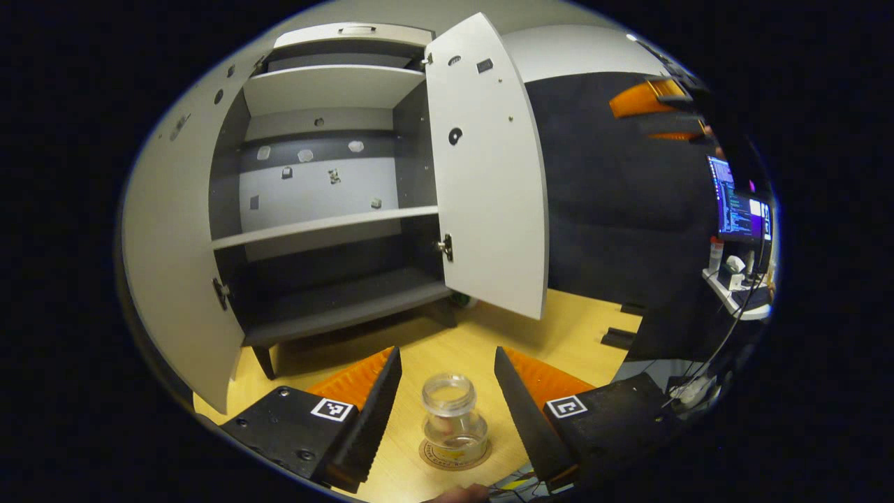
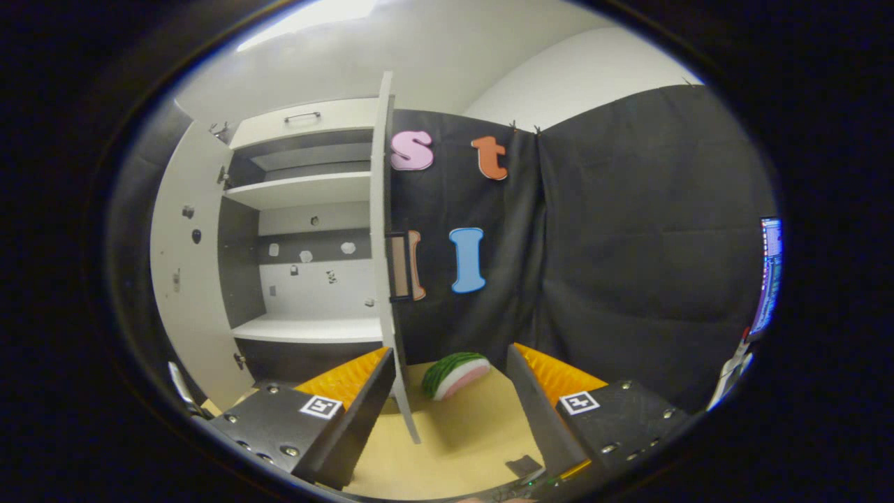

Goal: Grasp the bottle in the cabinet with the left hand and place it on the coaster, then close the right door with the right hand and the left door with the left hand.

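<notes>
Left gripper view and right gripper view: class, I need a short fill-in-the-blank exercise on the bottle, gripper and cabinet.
1. The bottle stands on the ____.
2. The left gripper is ____, its fingers apart from the bottle.
3. Both doors of the cabinet are ____.
4. The bottle has no ____.

Missing words: coaster; open; open; cap

One cabinet (image 1: 328,209) with two doors, the left door (image 1: 174,265) and the right door (image 1: 489,175), both swung open. Inside it, three shelves (image 1: 321,227). One clear bottle (image 1: 452,419) stands on one round coaster (image 1: 429,455) at the near edge of the worktop (image 1: 559,335). One watermelon slice (image 2: 455,375) lies on the worktop beyond the right door. Two grippers: left gripper (image 1: 447,391), right gripper (image 2: 450,402), each with two fingers set apart.
</notes>
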Demonstrator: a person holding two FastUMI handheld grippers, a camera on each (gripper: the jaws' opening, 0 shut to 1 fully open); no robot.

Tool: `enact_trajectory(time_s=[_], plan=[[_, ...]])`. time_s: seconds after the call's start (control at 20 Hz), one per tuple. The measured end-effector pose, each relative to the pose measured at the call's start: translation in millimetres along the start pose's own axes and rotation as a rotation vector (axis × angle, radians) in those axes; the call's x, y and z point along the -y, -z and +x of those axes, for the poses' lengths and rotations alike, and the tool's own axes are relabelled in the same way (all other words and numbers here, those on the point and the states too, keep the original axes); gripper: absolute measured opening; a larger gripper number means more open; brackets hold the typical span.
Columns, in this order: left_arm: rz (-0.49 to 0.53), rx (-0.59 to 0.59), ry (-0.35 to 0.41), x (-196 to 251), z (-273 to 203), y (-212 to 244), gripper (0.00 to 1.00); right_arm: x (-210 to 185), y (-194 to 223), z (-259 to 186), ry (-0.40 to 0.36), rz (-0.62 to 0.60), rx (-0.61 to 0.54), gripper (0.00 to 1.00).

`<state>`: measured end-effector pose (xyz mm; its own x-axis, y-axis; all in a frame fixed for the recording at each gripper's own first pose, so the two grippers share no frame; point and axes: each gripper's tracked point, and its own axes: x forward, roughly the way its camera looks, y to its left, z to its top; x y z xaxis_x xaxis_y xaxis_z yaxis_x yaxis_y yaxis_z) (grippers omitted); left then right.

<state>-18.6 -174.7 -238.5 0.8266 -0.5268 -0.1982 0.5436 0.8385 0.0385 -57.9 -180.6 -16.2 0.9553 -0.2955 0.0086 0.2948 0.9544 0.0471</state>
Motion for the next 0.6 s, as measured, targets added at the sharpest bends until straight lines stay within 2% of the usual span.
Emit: enact_trajectory(time_s=[0.05,0.1,0.15,0.25,0.3,0.45,0.6], plan=[[-0.003,0.011,-0.056,-12.6,-4.3,-19.1,0.86,7.2,-1.3,5.6,0.009,0.005,0.000,0.97],[-0.028,0.058,-0.095,-20.5,-5.4,-39.7,0.90,15.7,-1.0,11.2,0.013,0.005,-0.011,0.98],[-0.055,0.103,-0.109,-28.2,-7.4,-66.3,0.94,24.9,3.1,18.0,0.026,-0.003,-0.022,0.94],[-0.088,0.127,-0.116,-34.1,-13.1,-103.1,0.93,46.9,1.9,35.1,0.057,-0.033,-0.024,0.97],[-0.096,0.124,-0.124,-39.5,-14.2,-114.3,0.97,51.5,1.3,44.1,0.054,-0.041,-0.025,0.97],[-0.138,0.126,-0.127,-52.5,-15.6,-149.5,0.98,59.2,0.0,78.3,0.020,-0.042,-0.011,0.98],[-0.091,0.122,-0.159,-74.4,-18.1,-172.7,0.96,66.5,0.4,117.2,0.011,-0.008,-0.008,0.97]])
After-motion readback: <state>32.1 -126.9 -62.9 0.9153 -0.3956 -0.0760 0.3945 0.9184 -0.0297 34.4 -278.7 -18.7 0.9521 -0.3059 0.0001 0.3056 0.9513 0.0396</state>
